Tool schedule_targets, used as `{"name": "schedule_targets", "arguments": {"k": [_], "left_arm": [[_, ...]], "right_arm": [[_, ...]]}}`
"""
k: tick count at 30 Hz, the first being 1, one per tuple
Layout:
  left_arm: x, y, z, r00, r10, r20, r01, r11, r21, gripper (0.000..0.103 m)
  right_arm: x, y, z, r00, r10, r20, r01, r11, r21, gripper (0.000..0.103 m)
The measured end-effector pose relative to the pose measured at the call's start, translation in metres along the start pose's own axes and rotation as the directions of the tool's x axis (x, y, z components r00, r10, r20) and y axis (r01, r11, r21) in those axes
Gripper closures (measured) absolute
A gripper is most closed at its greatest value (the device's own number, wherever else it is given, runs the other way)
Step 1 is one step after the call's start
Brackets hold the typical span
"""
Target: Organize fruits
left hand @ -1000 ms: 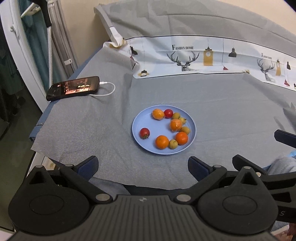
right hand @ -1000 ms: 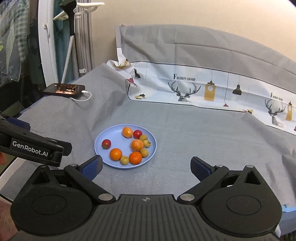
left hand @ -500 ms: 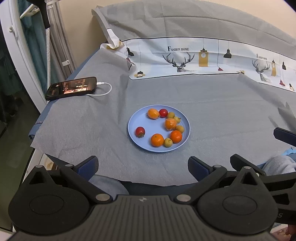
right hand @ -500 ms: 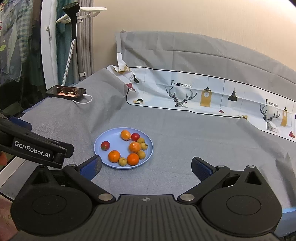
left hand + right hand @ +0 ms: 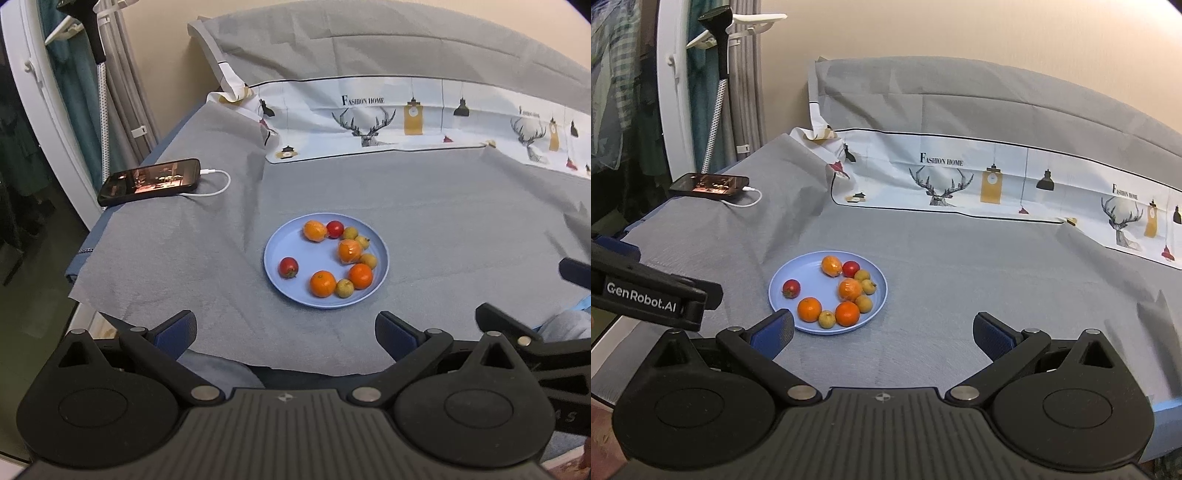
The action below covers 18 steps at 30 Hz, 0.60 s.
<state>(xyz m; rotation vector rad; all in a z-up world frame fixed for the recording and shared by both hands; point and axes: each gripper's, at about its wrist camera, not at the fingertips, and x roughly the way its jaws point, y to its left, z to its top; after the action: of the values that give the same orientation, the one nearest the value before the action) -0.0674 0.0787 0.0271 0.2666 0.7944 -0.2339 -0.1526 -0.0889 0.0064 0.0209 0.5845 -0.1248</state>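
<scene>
From my left gripper's camera, far left: a black phone (image 5: 149, 181) lies screen-up near the edge of the grey cloth (image 5: 424, 206), a white cable (image 5: 218, 184) plugged into its right end. My left gripper (image 5: 286, 332) hangs low in front, its blue-padded fingers (image 5: 177, 328) spread wide and holding nothing.

In the middle, well apart from the phone, a round blue plate (image 5: 277, 254) rests flat on the cloth and holds all the fruit. A red fruit (image 5: 288, 267) sits alone on the plate's left side. The others curve in an arc along the right: an orange (image 5: 315, 230) at the back touching a second red fruit (image 5: 335, 228), then small yellow fruits (image 5: 349, 233), a wrapped orange (image 5: 349, 250), and two more oranges (image 5: 322, 283) at the front with a yellow one between them.

Behind the plate runs a white printed strip (image 5: 406, 122) with deer heads and lamps (it reads "Fashion Home").

At the right, my right gripper (image 5: 882, 332) is also wide open and empty, the plate (image 5: 783, 280) just ahead of its left finger; the left gripper's body (image 5: 646, 291) crosses that view's left edge
</scene>
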Motion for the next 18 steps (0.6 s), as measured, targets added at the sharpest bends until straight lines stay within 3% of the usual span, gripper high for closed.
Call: {"name": "schedule_targets", "arguments": {"k": [5, 18], "left_arm": [[0.008, 0.002, 0.000, 0.999, 0.012, -0.041, -0.011, 1.000, 0.006, 0.000], [0.014, -0.002, -0.001, 0.999, 0.021, -0.047, -0.020, 0.999, 0.030, 0.000]], "right_arm": [[0.002, 0.001, 0.000, 1.000, 0.005, -0.003, -0.005, 1.000, -0.008, 0.001], [0.010, 0.004, 0.000, 1.000, 0.007, -0.025, -0.007, 1.000, -0.013, 0.001]]}}
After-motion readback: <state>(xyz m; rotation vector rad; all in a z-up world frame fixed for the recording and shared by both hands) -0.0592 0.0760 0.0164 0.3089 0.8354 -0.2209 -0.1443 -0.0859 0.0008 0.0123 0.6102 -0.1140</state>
